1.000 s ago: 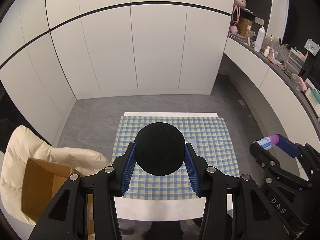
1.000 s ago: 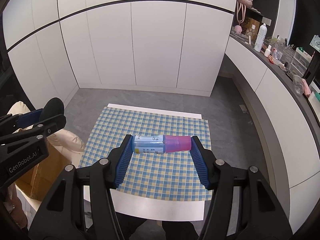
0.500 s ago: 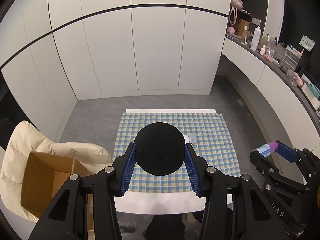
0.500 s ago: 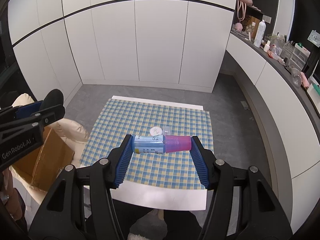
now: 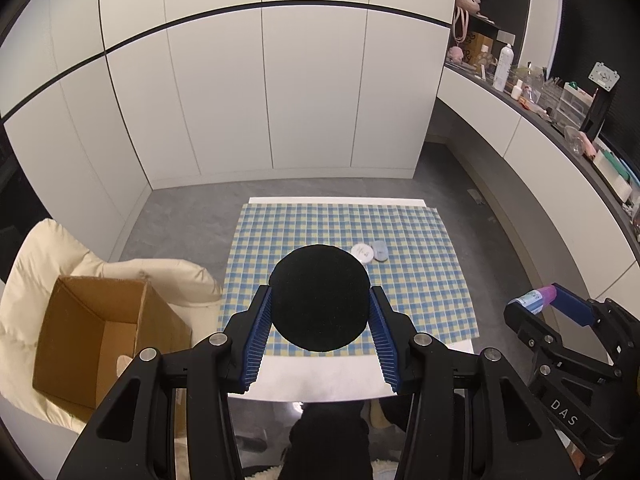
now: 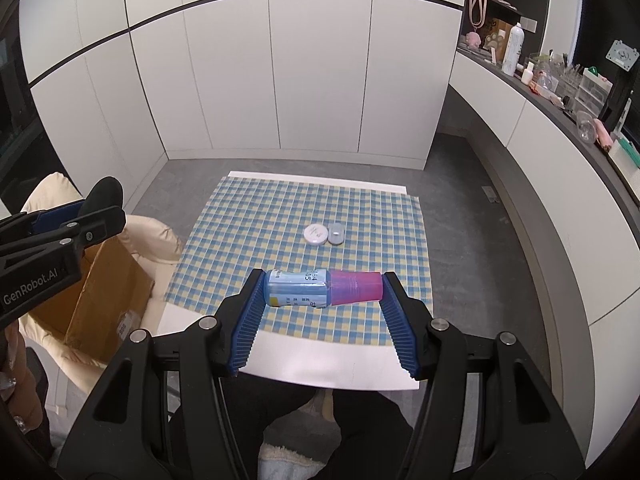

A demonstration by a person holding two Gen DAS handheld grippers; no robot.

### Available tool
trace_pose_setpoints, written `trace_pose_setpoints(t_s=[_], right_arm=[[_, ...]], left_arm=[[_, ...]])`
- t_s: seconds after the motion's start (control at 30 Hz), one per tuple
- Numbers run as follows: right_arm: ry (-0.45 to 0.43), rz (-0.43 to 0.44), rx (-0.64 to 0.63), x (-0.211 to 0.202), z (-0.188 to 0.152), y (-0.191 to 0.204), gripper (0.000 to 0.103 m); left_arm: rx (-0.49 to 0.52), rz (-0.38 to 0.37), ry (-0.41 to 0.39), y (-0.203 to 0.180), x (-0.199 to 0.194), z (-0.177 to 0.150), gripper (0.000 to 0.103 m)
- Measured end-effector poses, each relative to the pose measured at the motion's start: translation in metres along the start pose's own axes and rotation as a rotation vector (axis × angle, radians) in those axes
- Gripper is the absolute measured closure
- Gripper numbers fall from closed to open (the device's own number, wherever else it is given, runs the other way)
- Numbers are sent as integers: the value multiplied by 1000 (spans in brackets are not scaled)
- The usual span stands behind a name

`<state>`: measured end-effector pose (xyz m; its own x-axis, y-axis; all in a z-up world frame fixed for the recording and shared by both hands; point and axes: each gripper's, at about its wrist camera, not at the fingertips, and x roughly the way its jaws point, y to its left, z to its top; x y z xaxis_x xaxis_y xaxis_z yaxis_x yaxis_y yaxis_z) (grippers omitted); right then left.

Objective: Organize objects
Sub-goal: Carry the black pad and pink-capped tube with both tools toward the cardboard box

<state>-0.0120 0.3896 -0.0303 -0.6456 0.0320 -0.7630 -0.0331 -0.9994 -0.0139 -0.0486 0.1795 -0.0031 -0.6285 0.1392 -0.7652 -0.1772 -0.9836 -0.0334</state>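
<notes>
My left gripper (image 5: 319, 307) is shut on a black round object (image 5: 319, 297), held above the near edge of the checked cloth (image 5: 420, 248). My right gripper (image 6: 323, 289) is shut on a pale blue bottle with a pink cap (image 6: 322, 287), gripped end to end and lying sideways. On the cloth lie a white round lid (image 6: 315, 234) and a small grey case (image 6: 336, 233), side by side and touching. The same white lid (image 5: 362, 253) and grey case (image 5: 380, 250) peek out beyond the black object in the left wrist view. The bottle (image 5: 538, 298) in the right gripper shows there at right.
An open cardboard box (image 5: 96, 332) rests on a cream padded chair (image 5: 44, 256) left of the white table (image 5: 320, 376). White cabinets stand behind. A dark counter (image 6: 560, 104) with bottles and clutter runs along the right. A person's dark legs (image 6: 340, 424) are below the table edge.
Both grippers have pulled back from the table with their loads still held. The lid and case, hidden before, have come into view on the cloth, and more of the box shows.
</notes>
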Motion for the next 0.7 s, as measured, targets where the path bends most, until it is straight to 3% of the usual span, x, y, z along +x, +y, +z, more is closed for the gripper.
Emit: trace_pose_setpoints(t_s=[0.37, 0.7], right_arm=[[16, 1, 11, -14, -40, 0, 43], [23, 26, 16, -31, -83, 4, 43]], left_arm=[[-8, -9, -13, 7, -21, -42, 55], [5, 12, 31, 17, -24, -89, 55]])
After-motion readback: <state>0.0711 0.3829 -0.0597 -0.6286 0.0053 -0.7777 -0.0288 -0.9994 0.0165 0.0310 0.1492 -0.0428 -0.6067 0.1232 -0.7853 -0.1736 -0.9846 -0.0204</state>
